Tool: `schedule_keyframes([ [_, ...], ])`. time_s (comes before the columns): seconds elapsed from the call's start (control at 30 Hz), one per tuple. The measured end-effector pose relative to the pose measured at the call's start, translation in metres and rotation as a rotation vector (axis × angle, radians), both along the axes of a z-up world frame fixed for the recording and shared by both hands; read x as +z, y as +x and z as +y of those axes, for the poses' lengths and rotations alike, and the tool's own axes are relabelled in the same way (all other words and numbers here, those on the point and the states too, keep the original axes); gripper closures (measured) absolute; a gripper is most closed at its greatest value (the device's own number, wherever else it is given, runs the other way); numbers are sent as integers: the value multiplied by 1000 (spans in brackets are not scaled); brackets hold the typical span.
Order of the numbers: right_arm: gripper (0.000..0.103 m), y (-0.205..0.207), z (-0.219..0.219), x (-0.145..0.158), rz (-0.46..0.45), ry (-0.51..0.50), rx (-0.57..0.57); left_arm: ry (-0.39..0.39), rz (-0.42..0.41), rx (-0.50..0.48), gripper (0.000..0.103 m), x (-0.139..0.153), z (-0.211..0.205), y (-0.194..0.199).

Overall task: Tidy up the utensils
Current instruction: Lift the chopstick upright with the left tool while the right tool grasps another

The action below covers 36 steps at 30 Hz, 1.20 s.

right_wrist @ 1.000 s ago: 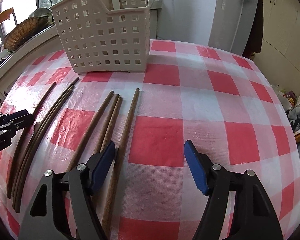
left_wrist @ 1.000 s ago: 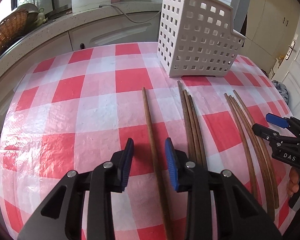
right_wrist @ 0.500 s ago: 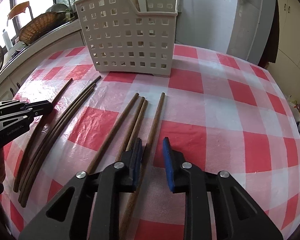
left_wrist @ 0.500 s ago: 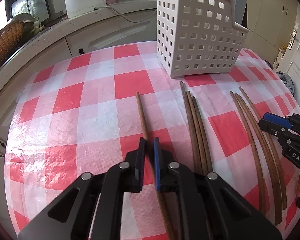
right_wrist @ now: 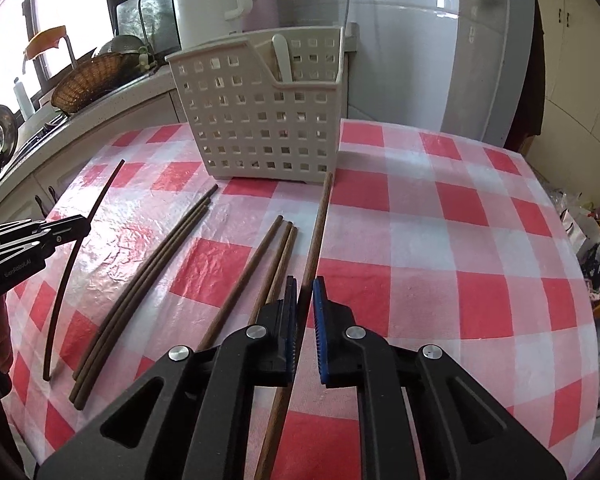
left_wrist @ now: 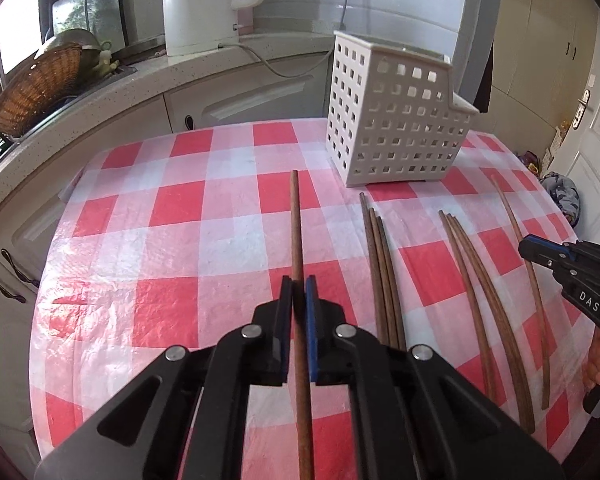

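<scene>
My left gripper (left_wrist: 299,286) is clamped on one brown chopstick (left_wrist: 295,216). The right gripper (right_wrist: 305,286) has just been closing around another chopstick (right_wrist: 318,224), and I think its pads press it. The remaining chopsticks (right_wrist: 148,276) lie on the checked tablecloth (right_wrist: 440,248) before the white basket (right_wrist: 260,120).

**Checked bench, basket and chopsticks**

Bench (left_wrist: 172,264) covered in glossy red-and-white checked cloth (right_wrist: 440,240). At far edge, upright white perforated basket (left_wrist: 396,136). In front, lying flat on cloth: cluster of three straight brown chopsticks (left_wrist: 384,280), and beside it, toward the right, three curved darker ones (left_wrist: 488,312).
</scene>
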State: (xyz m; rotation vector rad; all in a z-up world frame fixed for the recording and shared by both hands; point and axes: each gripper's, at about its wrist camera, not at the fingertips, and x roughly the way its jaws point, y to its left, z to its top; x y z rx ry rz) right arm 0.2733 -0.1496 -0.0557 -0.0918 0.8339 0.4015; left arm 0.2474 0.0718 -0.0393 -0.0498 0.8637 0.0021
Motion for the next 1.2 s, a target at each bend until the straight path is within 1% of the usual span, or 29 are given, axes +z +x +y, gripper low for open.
schedule_keyframes([
  [0.2,93,-32,-11,43,-90,29,-4,-22,-97,22,97,39,6,-35],
  [0.37,94,-62,-22,70,-147,61,-10,-35,-168,30,97,69,7,-67],
  [0.47,95,-80,-29,81,-170,80,-16,-55,-197,26,97,82,6,-86],
  [0.67,96,-111,-40,89,-192,102,-25,-52,-245,21,97,99,0,-119],
  [0.77,96,-118,-42,85,-178,108,-24,-50,-255,19,97,102,-4,-131],
  [0.87,96,-109,-43,69,-116,96,-37,-48,-260,15,97,104,-7,-139],
  [0.9,93,-105,-42,63,-99,81,-44,-47,-261,13,97,105,-7,-140],
  [0.97,83,-93,-39,47,-59,43,-62,-54,-263,11,97,105,-7,-141],
  [1.0,69,-88,-38,39,-43,38,-67,-56,-263,11,97,105,-7,-140],
  [1.03,60,-80,-36,31,-19,31,-69,-55,-262,10,97,105,-7,-140],
  [1.17,60,-48,-21,3,43,5,-65,-60,-258,12,97,104,-4,-136],
  [1.2,62,-39,-18,-4,55,-5,-70,-60,-257,14,97,104,-4,-135],
])
